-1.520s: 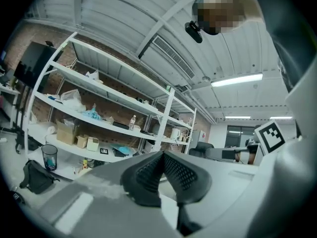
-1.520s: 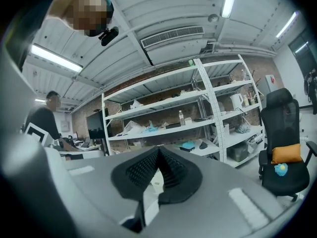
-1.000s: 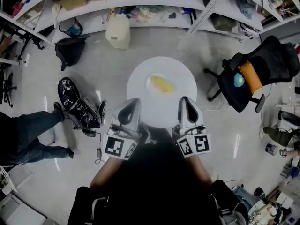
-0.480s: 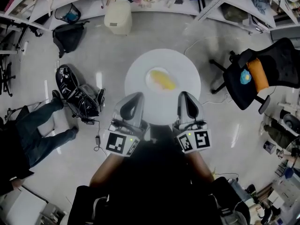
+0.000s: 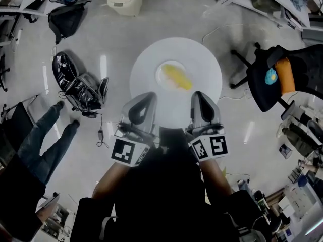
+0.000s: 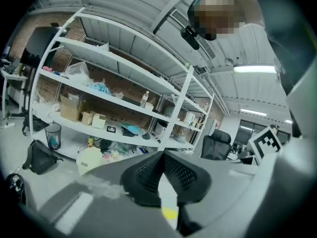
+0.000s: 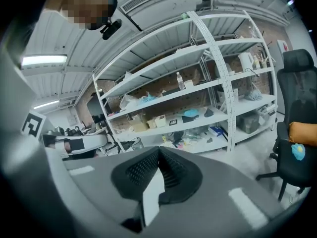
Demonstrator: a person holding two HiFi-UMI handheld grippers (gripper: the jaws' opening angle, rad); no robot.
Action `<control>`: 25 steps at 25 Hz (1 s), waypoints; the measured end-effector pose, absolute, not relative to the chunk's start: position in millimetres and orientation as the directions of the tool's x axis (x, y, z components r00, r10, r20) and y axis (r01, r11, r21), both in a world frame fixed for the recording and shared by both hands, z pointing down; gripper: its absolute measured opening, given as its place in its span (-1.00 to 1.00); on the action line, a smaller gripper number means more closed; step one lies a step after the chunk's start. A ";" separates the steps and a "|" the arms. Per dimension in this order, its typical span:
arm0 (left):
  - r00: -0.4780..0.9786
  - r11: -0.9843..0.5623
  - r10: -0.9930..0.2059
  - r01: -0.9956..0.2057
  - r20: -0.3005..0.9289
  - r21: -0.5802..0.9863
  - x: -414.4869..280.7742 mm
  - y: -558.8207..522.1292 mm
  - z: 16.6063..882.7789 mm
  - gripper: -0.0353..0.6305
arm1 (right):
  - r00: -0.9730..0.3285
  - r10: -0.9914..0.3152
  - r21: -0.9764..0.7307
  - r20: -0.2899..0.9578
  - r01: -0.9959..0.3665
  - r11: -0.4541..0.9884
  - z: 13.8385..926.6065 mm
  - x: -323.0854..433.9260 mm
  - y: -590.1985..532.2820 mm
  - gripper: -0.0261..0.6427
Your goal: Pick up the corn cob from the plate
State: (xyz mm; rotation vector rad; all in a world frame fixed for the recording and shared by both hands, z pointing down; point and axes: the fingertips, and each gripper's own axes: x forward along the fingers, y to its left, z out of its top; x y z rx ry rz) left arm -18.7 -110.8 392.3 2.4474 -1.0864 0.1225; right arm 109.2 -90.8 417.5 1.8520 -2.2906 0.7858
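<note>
A yellow corn cob (image 5: 177, 77) lies on a small white plate (image 5: 160, 69) in the middle of a round white table (image 5: 202, 59). My left gripper (image 5: 146, 96) hangs over the table's near edge, short of the plate and to its left, jaws shut and empty. My right gripper (image 5: 198, 96) is level with it, to the plate's right, also shut and empty. In the left gripper view the closed jaw tips (image 6: 160, 155) meet, and a bit of the corn cob (image 6: 169, 212) shows yellow below them. The right gripper view shows closed tips (image 7: 158, 150) over white tabletop.
A black office chair (image 5: 282, 74) with an orange cushion stands right of the table. Black gear (image 5: 81, 89) with cables and a person's legs (image 5: 45, 140) are on the floor at left. White shelving (image 7: 198, 118) and a black bag (image 5: 65, 19) lie beyond the table.
Both grippers have come down and forward, over the table's near edge and closer to the plate. The person on the left has shifted position. Both pairs of jaws stayed shut.
</note>
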 end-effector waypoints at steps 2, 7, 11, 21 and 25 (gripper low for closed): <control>0.690 -0.586 -0.670 -0.718 0.274 0.377 -16.8 -112.4 405.3 -0.88 | -0.272 -0.871 -0.333 0.408 -0.933 0.135 432.4 108.4 -91.0 -0.89; 0.689 -0.574 -0.662 -0.719 0.295 0.392 -14.1 -121.2 435.4 -0.88 | -0.287 -0.838 -0.325 0.464 -0.935 0.140 467.9 113.5 -98.4 -0.89; 0.691 -0.567 -0.663 -0.715 0.288 0.409 -8.8 -127.4 452.0 -0.88 | -0.291 -0.804 -0.317 0.519 -0.939 0.135 499.1 119.3 -97.7 -0.89; 0.709 -0.562 -0.644 -0.694 0.289 0.450 10.3 -135.3 493.1 -0.88 | -0.384 -0.668 -0.318 0.637 -0.921 0.226 574.0 107.0 -93.0 -0.47; 0.706 -0.543 -0.642 -0.695 0.300 0.472 14.1 -134.5 509.2 -0.88 | -0.403 -0.609 -0.276 0.683 -0.914 0.296 600.5 104.4 -92.8 -0.30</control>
